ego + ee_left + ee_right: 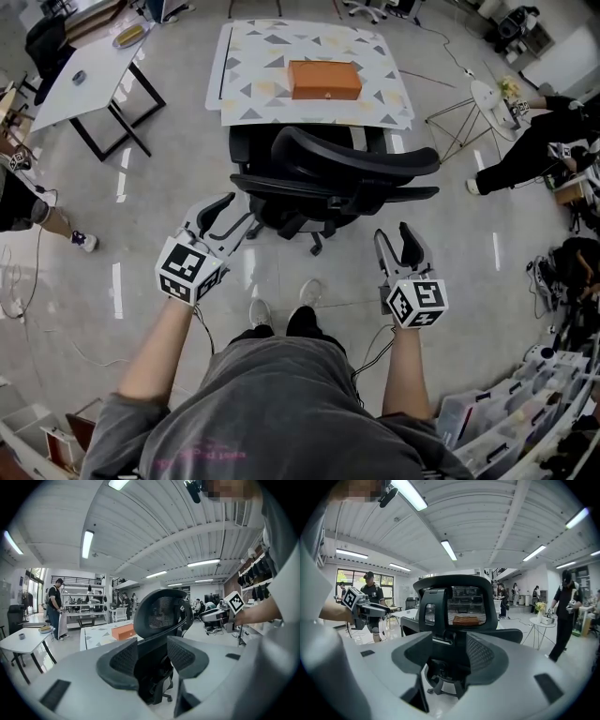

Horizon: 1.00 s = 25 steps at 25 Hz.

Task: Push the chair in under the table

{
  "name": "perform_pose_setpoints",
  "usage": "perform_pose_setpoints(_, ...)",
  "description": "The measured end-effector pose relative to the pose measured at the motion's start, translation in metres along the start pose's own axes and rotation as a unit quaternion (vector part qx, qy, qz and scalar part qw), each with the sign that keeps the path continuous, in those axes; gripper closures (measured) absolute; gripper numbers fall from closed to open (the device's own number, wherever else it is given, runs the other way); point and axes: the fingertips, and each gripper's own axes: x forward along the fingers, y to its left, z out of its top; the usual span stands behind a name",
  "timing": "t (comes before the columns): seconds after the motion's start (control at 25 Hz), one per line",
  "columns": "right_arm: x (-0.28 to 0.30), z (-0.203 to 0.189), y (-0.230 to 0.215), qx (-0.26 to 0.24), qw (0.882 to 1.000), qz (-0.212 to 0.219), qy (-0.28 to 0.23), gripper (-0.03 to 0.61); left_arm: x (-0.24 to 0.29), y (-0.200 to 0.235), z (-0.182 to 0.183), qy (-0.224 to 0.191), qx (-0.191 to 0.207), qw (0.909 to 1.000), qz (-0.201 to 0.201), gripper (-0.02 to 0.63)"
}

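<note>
A black mesh office chair [333, 178] stands with its back toward me, its seat at the near edge of the table with the triangle-patterned top [248, 103]. An orange box [324, 80] lies on that table. My left gripper [228, 216] is open beside the chair's left rear, close to it but apart. Further back, my right gripper [400, 246] is open, below the chair's right armrest, short of the backrest. In the left gripper view the chair back [161, 613] shows beyond the open left gripper [152, 656]. The right gripper view has the backrest [464, 606] straight ahead of the open right gripper [450, 656].
A white table [84, 80] on black legs stands at the far left. At the right, a small round side table [487, 98] stands next to a person in black [534, 141]. Another person [19, 197] is at the left edge. Storage bins [525, 412] fill the lower right.
</note>
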Motion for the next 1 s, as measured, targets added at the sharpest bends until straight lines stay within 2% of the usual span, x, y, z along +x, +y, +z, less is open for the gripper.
perform_pose_setpoints(0.4, -0.005, -0.001, 0.021, 0.004, 1.0, 0.013, -0.001, 0.375, -0.007, -0.013, 0.006, -0.014, -0.002, 0.9999, -0.008, 0.511)
perform_pose_setpoints(1.0, -0.004, 0.011, 0.033, -0.005, 1.0, 0.021, -0.018, 0.507, -0.003, -0.018, 0.017, -0.029, 0.004, 0.9995, -0.014, 0.581)
